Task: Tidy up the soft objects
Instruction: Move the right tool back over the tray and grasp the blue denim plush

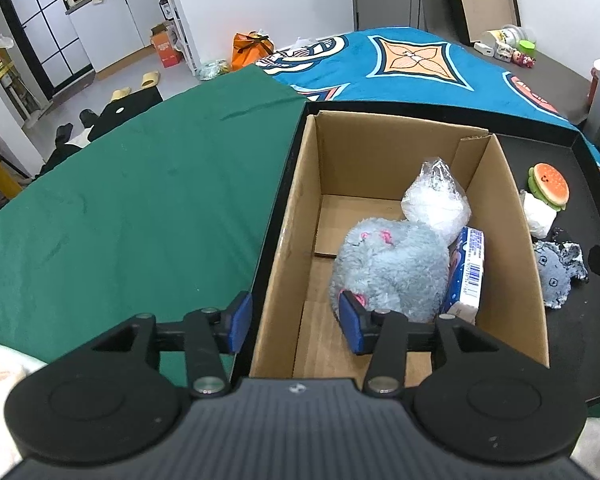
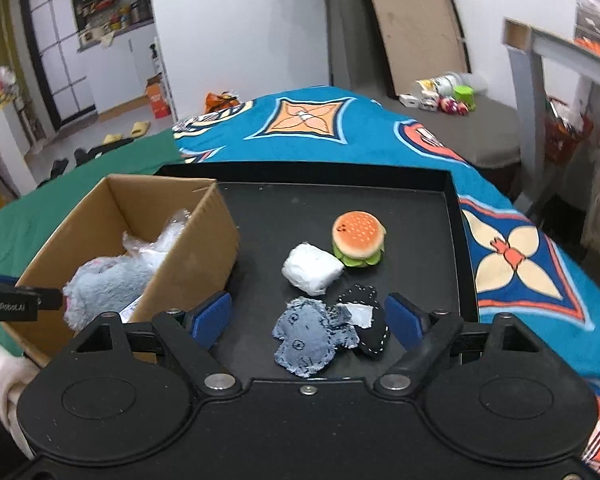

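I take the cardboard box (image 2: 140,248) as my landmark; it sits at the left end of the black tray (image 2: 419,196). Inside it already lie the grey plush (image 1: 391,268), a clear plastic bag (image 1: 435,200) behind the plush, and a blue-and-white packet (image 1: 469,272) against the box's right wall. Right of the box, loose on the tray, wait the burger toy (image 2: 357,238), a white bundle (image 2: 311,268) and, nearest me, the denim pieces (image 2: 311,338) with a dark stitched one (image 2: 369,320) touching them. I judge sorting is about half done. My left gripper (image 1: 296,322) hangs spread wide and empty across the box's left wall; my right gripper (image 2: 307,316) is spread, empty, flanking the denim. Next I would lower and pinch that fabric
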{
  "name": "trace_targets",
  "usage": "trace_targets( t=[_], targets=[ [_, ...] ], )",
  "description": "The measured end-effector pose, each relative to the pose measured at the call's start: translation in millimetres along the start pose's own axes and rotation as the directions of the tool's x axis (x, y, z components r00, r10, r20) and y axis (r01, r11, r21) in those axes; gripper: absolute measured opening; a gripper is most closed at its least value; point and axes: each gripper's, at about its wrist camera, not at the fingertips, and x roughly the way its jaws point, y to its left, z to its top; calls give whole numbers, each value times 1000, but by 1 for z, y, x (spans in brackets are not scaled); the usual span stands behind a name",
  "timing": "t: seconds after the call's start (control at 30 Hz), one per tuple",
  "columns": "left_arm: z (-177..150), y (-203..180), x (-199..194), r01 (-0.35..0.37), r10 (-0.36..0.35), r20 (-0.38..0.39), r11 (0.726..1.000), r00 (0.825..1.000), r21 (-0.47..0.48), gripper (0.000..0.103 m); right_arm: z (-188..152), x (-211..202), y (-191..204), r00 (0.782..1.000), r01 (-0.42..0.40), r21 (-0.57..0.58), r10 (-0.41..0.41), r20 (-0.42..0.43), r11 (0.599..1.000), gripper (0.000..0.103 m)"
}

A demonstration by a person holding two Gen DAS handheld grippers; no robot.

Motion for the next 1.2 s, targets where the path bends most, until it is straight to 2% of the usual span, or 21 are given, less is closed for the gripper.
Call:
trace_targets(
  t=[0.13, 0.37, 0.67, 1.0, 1.1, 1.17, 1.2],
  targets=[
    [2, -5, 2, -21, 21, 0, 1000, 1000, 15, 47, -4, 4, -13, 1000, -3, 37, 2, 12, 999, 73],
    [5, -12, 7, -57, 57, -3, 998, 998, 30, 47, -16, 21, -20, 999, -38, 71, 41, -34, 997, 60],
    [6, -20, 15, -101, 102, -19, 993, 995, 59, 47, -25, 41, -14, 994, -79, 67, 84, -67, 995, 53],
    [6, -22, 21, -116, 119, -35, 990, 992, 79, 47, -32, 59, -7, 992, -70, 5, 70, -101, 998, 46],
    [6, -23, 22, -117, 121, -39, 989, 992, 86, 47, -35, 63, -2, 992, -53, -28, 49, -113, 998, 40],
    [6, -23, 22, -116, 119, -36, 989, 992, 86, 47, -35, 61, 1, 993, -42, -55, 36, -111, 998, 26],
    [6, -22, 22, -115, 119, -35, 990, 992, 85, 47, -34, 59, 3, 994, -38, -69, 30, -109, 997, 25]
  ],
)
